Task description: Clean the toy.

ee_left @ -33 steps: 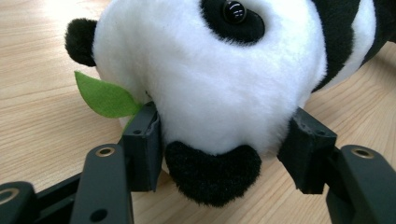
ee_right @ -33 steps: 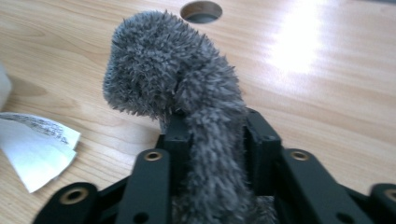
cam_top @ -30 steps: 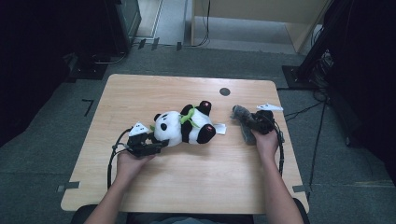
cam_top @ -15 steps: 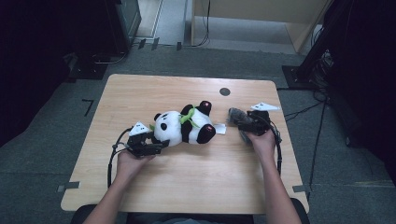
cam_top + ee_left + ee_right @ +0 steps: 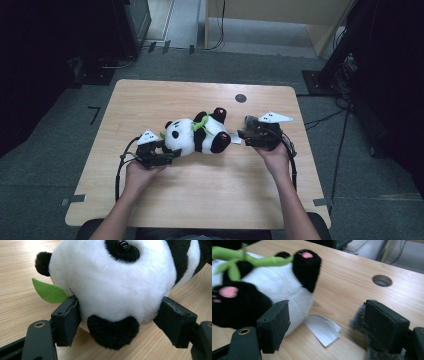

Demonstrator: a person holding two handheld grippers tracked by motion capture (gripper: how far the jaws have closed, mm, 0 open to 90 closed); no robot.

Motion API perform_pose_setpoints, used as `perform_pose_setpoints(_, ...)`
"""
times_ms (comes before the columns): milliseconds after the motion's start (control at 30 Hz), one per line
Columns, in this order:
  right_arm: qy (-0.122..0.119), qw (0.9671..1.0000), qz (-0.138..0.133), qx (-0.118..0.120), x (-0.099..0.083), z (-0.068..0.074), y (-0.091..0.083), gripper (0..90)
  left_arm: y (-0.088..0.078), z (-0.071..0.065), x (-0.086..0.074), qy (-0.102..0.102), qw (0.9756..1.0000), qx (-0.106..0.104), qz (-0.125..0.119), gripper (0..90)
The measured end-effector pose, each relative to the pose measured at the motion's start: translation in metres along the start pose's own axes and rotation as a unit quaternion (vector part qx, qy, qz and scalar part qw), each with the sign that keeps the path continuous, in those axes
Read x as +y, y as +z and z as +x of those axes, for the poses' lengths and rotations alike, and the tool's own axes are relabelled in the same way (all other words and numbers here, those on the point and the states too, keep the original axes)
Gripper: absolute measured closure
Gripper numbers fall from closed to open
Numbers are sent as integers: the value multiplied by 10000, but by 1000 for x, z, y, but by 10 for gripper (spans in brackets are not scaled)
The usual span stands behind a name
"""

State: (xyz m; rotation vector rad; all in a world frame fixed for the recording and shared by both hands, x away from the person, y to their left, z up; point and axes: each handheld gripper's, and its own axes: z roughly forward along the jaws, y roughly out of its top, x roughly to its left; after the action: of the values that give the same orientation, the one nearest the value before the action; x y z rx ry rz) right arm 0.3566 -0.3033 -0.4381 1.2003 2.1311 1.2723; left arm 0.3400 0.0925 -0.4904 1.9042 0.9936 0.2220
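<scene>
Risk first: losing the black-and-white plush panda (image 5: 197, 135), lying on its side near the middle of the pale wooden table (image 5: 200, 200), head toward the left hand, feet toward the right.

Left gripper (image 5: 167, 154) set around the lower part of the head, jaws spread and just now opening further, pads (image 5: 66, 320) brushing the fur on both sides in the left gripper view without any clear squeeze. Likely to slide off soft, rounded stuffing if lifted like this. Better closed deeper into the head before any pull.

Right gripper (image 5: 243, 135) spread wide, having just been opening, with nothing pinched between the jaws. Aimed at the panda's rear end, one pad just beside the white belly and black foot.

Other hazards:
- White fabric tag (image 5: 323, 331) flat on the wood between the right jaws. Easy to catch instead of the body, giving a weak grip and a swinging toy.
- Grey fuzzy scrap (image 5: 358, 315) touching the outer right pad. Could be dragged along or foul the closing.
- Green felt leaf (image 5: 48, 292) just beside the left pad, and green stalk (image 5: 249, 261) across the chest. Thin and prone to snagging or tearing if pinched.
- Uneven pull from one side only, rolling the panda rather than raising it.
</scene>
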Motion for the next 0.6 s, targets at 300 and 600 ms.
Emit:
perform_pose_setpoints(300,-33,9997,-112,202,8,19,-12,220,-1,-3,0,130,9999,78,1,237)
perform_pose_setpoints(600,-235,9973,-252,647,18,43,-14,178,0,-3,0,108,9999,105,-63,237)
